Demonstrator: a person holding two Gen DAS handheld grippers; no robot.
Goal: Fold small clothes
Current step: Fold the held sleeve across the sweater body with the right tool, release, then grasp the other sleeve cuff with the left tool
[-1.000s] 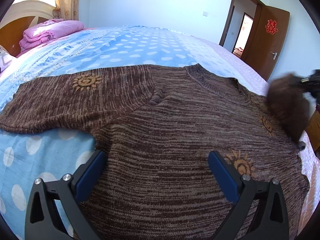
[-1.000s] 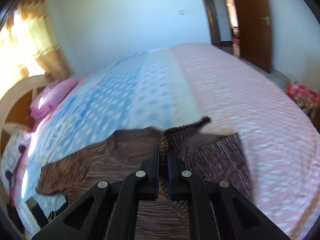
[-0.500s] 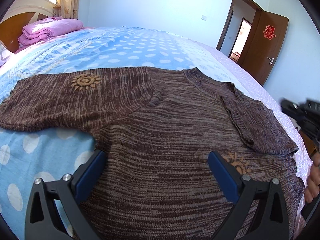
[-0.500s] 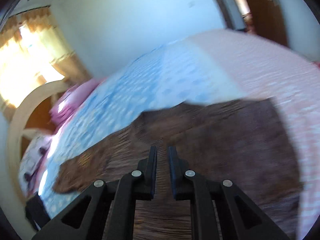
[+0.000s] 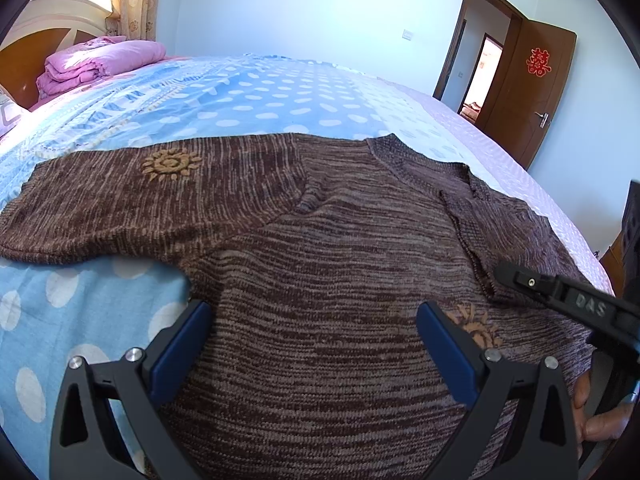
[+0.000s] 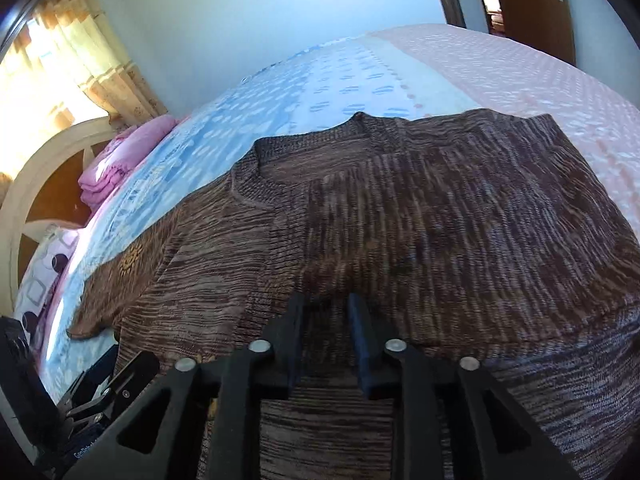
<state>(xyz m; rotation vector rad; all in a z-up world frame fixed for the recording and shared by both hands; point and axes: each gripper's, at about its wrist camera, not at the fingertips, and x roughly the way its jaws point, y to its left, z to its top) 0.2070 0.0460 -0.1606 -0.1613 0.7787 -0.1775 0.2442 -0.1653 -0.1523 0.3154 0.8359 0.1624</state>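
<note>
Sweater (image 5: 328,264) sleeve now folded; right claw (image 6: 326,312) released.

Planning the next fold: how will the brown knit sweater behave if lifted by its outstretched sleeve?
The brown knit sweater will probably droop; its folded sleeve lies limp over the body. The loose knit will likely stretch. The outstretched sleeve may drag on the polka-dot bedsheet rather than slide.

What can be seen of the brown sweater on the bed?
The brown sweater is a marled knit with a ribbed round collar and tan sun motifs. It lies flat, spread on the dotted blue bedsheet. One sleeve stretches straight out; the other sleeve is folded across the body. The left hand-held gripper is open above its lower body; the right hand-held gripper, slightly open, holds nothing.
</note>
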